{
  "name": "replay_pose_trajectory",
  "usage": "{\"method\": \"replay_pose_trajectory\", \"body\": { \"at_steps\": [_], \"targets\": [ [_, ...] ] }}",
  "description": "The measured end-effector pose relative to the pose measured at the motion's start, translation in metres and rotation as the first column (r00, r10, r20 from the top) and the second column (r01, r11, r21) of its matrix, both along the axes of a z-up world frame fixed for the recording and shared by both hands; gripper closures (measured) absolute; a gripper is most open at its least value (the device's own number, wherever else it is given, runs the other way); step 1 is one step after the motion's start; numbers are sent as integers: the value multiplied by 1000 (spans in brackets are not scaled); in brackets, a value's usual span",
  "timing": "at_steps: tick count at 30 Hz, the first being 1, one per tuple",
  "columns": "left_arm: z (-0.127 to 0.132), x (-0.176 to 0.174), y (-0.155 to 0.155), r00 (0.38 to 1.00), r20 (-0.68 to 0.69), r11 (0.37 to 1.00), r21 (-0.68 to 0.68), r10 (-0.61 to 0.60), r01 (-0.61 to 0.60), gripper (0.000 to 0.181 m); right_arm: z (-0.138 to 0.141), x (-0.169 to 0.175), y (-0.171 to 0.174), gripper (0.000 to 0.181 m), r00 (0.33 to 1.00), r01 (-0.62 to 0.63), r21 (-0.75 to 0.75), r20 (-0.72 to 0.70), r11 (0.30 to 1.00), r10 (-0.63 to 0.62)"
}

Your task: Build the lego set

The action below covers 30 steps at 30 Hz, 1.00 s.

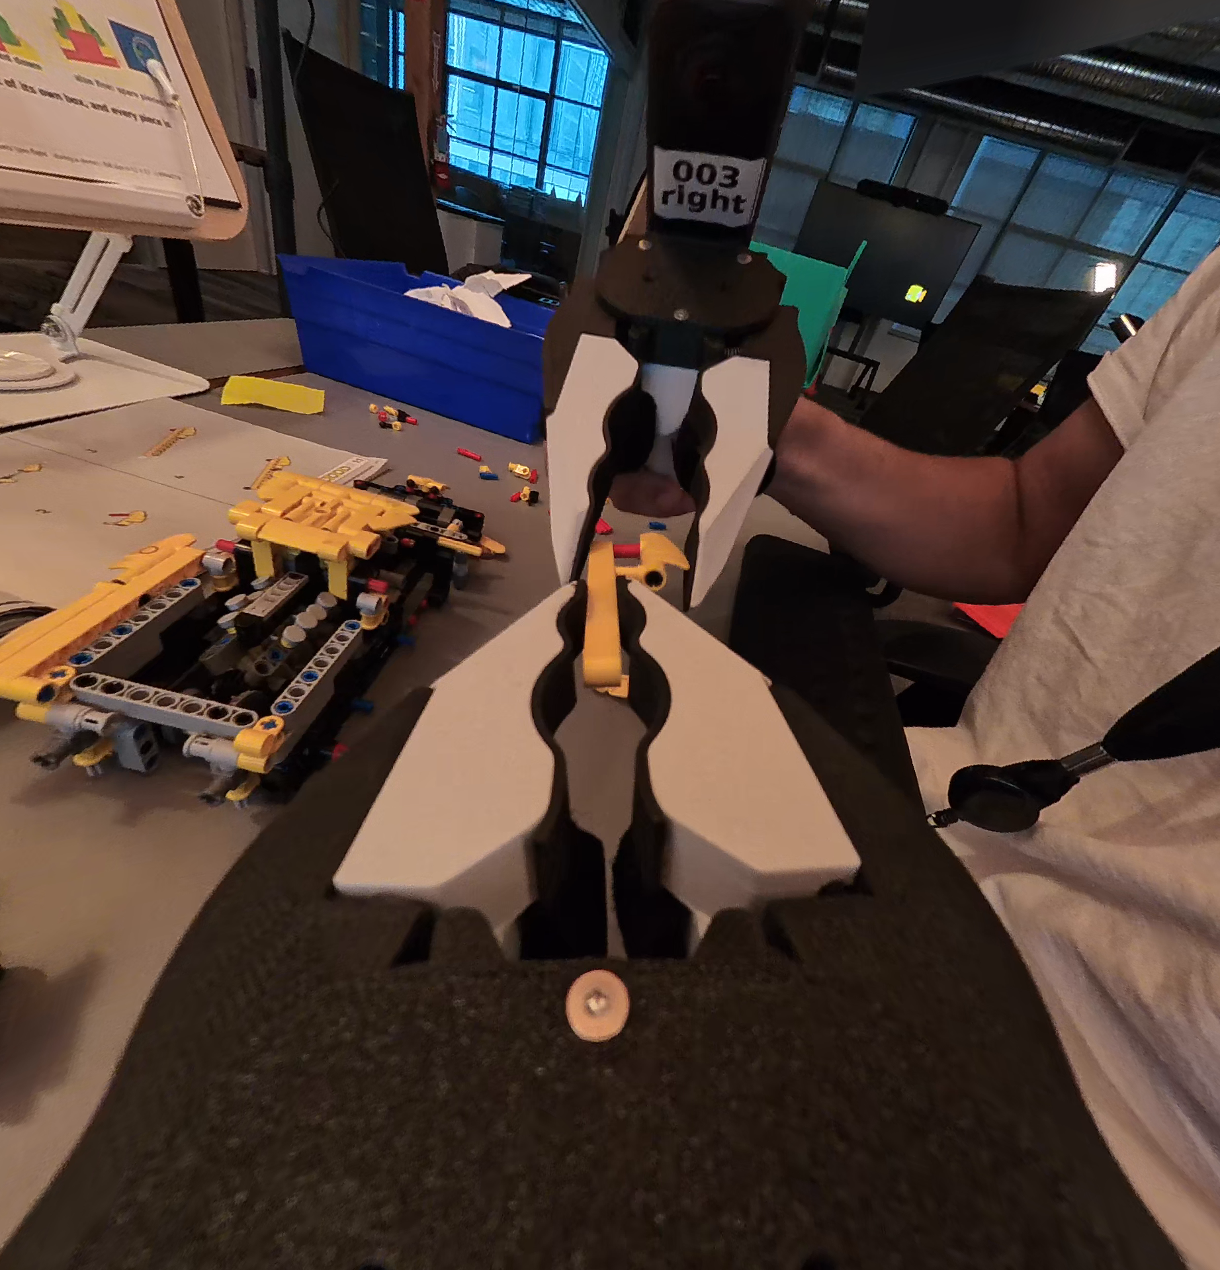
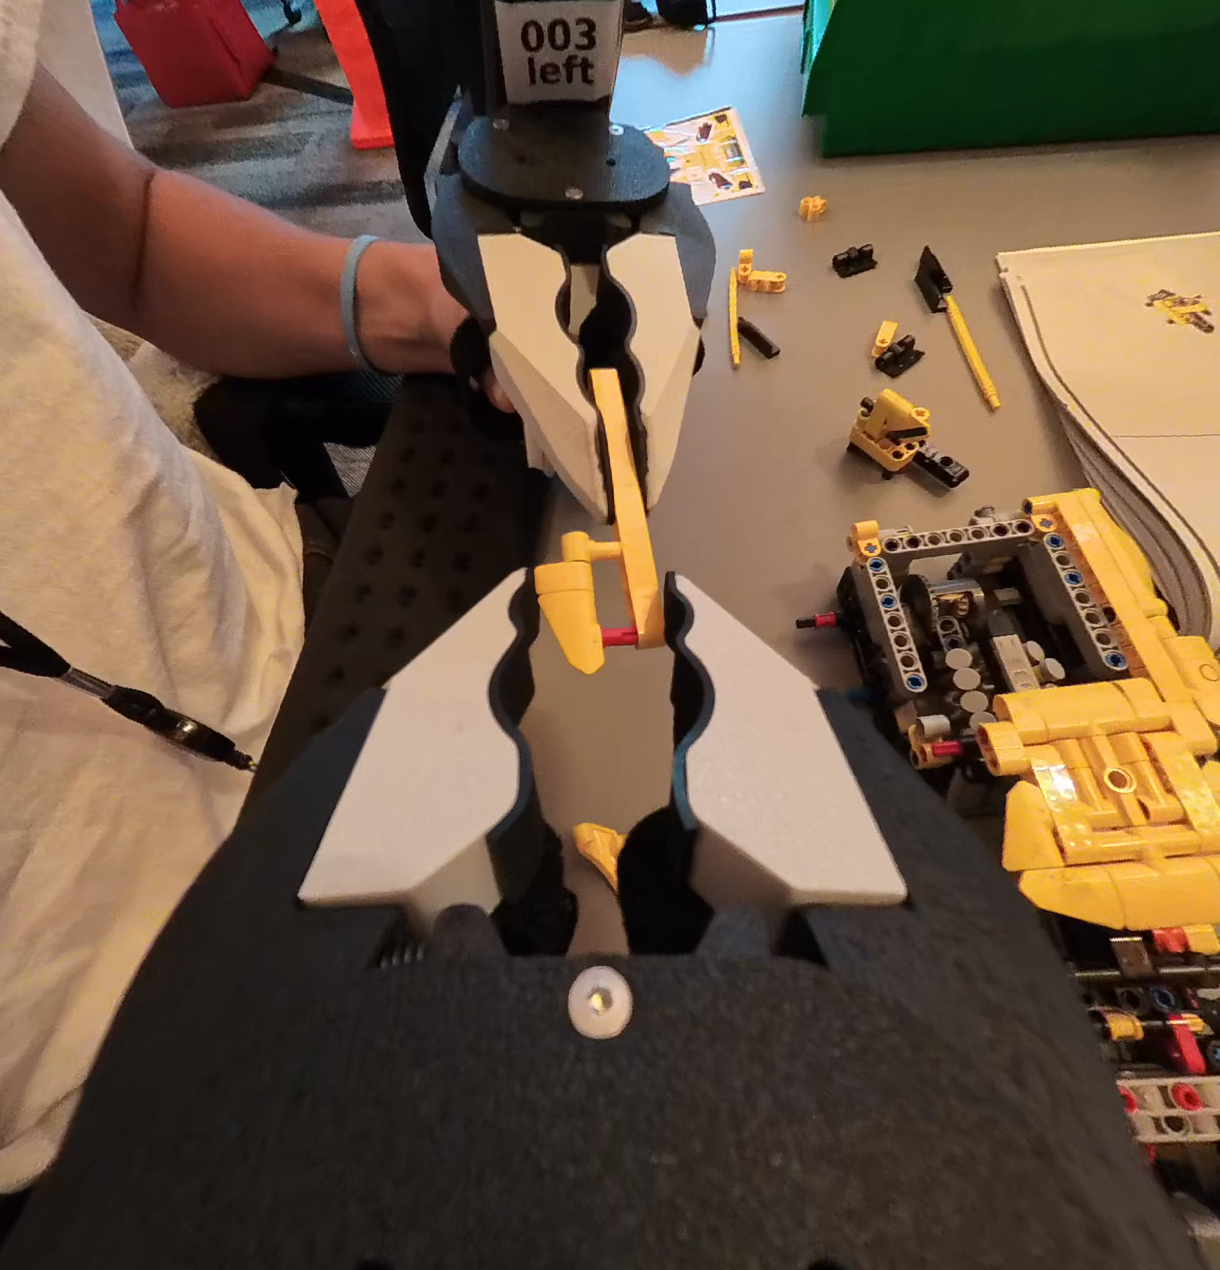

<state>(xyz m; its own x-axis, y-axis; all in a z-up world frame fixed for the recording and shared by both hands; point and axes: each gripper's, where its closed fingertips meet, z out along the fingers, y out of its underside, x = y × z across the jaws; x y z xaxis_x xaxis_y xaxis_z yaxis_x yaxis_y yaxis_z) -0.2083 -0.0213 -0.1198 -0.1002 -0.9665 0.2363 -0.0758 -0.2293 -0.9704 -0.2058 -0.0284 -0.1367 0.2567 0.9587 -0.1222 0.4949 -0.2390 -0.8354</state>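
**A:** What am I holding?

**B:** A small yellow plastic sub-assembly [image 2: 624, 550]: a long flat beam with a curved panel [image 2: 571, 611] pinned to its side by a red axle pin [image 2: 617, 638] and a yellow connector. It hangs in the air, just left of the half-built yellow, grey and black Technic vehicle chassis [image 2: 1033, 687] on the grey table [image 2: 751, 440].

**A:** Jaws?

**B:** My left gripper [image 2: 624, 512] is clamped on the beam's upper part. My right gripper [image 2: 597, 584] stands spread; the beam's lower end sits at one fingertip, contact unclear.

**A:** Progress?

**B:** Chassis frame and yellow bodywork at one end are on; the open middle shows bare gears. I judge it midway. This sub-assembly isn't mounted yet.

**A:** Beyond the chassis?

**B:** Loose yellow and black pieces [image 2: 896, 350] behind it, a white instruction booklet [image 2: 1143, 357] beside, and a blue bin [image 1: 415, 343] farther off.
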Motion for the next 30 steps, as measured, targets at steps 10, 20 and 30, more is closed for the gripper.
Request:
{"method": "replay_pose_trajectory", "body": {
  "at_steps": [10,20,30],
  "targets": [
    [-2,2,-12,999,-17,997,60,-42,43,174,-6,3,-12,149,987,-99,67,135,993,90],
    [-2,1,-5,1000,-12,998,58,-7,7,173,1,1,-7,144,996,-31,-26,86,999,33],
    [-7,4,-5,999,-41,996,93,7,-3,173,-5,-1,-5,150,989,-33,-50,141,998,40]
  ]
}}
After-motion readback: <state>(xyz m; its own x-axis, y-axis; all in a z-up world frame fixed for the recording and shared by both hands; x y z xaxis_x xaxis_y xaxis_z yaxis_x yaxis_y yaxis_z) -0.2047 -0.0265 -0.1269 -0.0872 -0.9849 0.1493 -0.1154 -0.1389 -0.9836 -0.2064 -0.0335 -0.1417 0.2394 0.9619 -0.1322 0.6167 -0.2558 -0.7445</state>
